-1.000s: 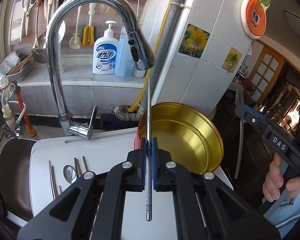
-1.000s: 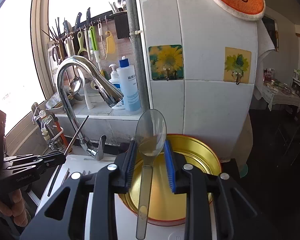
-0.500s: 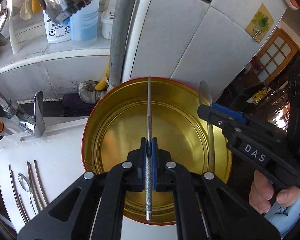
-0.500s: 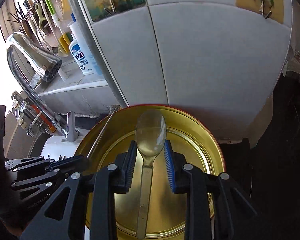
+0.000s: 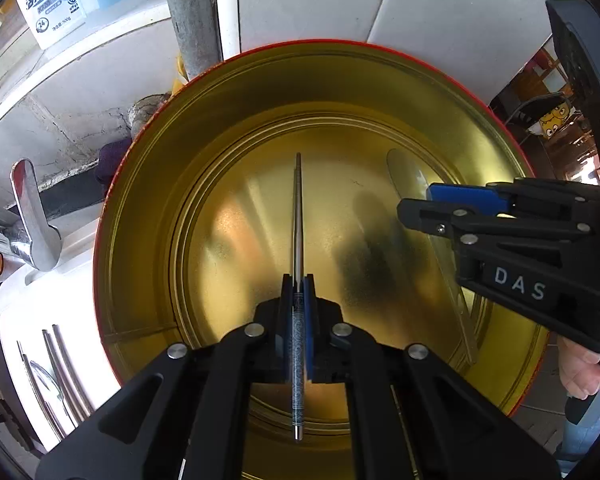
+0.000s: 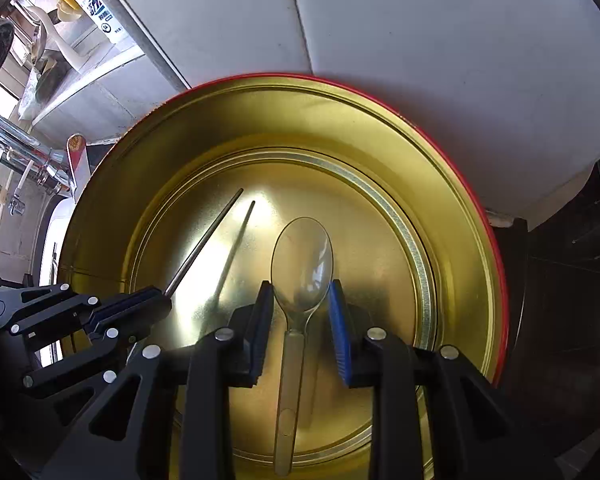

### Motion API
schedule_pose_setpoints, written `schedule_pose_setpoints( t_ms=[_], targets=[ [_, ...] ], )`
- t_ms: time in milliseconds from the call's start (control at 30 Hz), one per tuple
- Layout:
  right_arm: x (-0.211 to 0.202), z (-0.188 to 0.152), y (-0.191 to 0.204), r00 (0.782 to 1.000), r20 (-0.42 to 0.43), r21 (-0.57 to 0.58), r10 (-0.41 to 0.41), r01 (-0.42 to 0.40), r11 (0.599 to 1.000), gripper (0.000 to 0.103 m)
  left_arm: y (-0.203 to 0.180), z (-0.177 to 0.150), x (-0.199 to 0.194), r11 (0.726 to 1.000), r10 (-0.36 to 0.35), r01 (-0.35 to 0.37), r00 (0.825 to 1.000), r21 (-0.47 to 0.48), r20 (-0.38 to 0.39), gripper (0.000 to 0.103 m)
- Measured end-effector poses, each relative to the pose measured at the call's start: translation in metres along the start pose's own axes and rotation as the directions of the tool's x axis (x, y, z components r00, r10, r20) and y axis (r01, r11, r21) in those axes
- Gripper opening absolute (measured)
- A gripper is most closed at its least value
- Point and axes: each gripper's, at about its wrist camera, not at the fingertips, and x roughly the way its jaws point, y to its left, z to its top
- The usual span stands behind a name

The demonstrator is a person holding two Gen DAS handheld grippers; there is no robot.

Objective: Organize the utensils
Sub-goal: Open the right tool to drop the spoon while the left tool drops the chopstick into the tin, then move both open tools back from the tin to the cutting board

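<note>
While both grippers hang over the tin: two utensils are held above its floor, neither set down.
Left gripper (image 5: pixel 298 284): pads clenched on a metal chopstick (image 5: pixel 298 216), tip pointing into the gold tin (image 5: pixel 148 184).
Right gripper (image 6: pixel 300 304): jaws stand apart, either side of a clear plastic spoon (image 6: pixel 302 256); the bowl seems only lightly pinched at its edges, though the contact is hard to read.
Tin: round, red outside, gold inside; nothing appears to lie loose on its floor.
Done: as far as can be judged, nothing delivered; both pieces have only been brought to the tin.
Left to do: lower and let go of both, then fetch the loose utensils (image 5: pixel 56 368) lying on the white counter (image 5: pixel 16 320) at left.
Count: one tin, one chopstick and one spoon in hand; on the counter, roughly four thin rods and one spoon, partly cut off by the frame edge.
</note>
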Motion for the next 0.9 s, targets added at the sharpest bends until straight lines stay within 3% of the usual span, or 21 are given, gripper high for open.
schedule_pose_setpoints(
  t_ms=[167,267,300,333,367,400,900],
  targets=[
    [0.002,0.002,0.006,1.0,0.01,-0.017,-0.007,0.007,1.0,0.03,-0.001,-0.001,0.002,1.0,0.007,-0.007,1.0,0.005,-0.005,0.005],
    [-0.011,0.0,0.018,0.998,0.067,-0.056,-0.01,0.014,0.998,0.033,-0.01,-0.001,0.0,0.996,0.068,-0.069,0.998,0.052,0.016,0.008],
    [-0.016,-0.001,0.02,0.996,0.085,-0.059,-0.007,0.012,0.998,0.038,-0.014,-0.002,-0.001,0.993,0.09,-0.09,0.996,0.071,0.014,0.018],
    [-0.02,-0.001,0.021,0.995,0.102,-0.058,-0.016,0.022,0.998,0.051,-0.017,-0.002,-0.003,0.992,0.096,-0.096,0.995,0.085,0.01,0.028],
    [-0.022,-0.001,0.022,0.992,0.118,-0.054,-0.04,0.047,0.997,0.059,-0.019,-0.003,-0.004,0.992,0.09,-0.091,0.996,0.09,0.013,0.052],
    [-0.023,-0.002,0.023,0.99,0.129,-0.052,-0.065,0.072,0.996,0.059,-0.02,-0.004,-0.005,0.992,0.089,-0.091,0.996,0.091,0.028,0.061],
    [-0.033,-0.004,0.018,0.986,0.154,-0.05,-0.06,0.068,0.996,0.06,-0.017,-0.011,-0.029,0.993,0.095,-0.1,0.993,0.064,0.076,0.061]
  ],
)
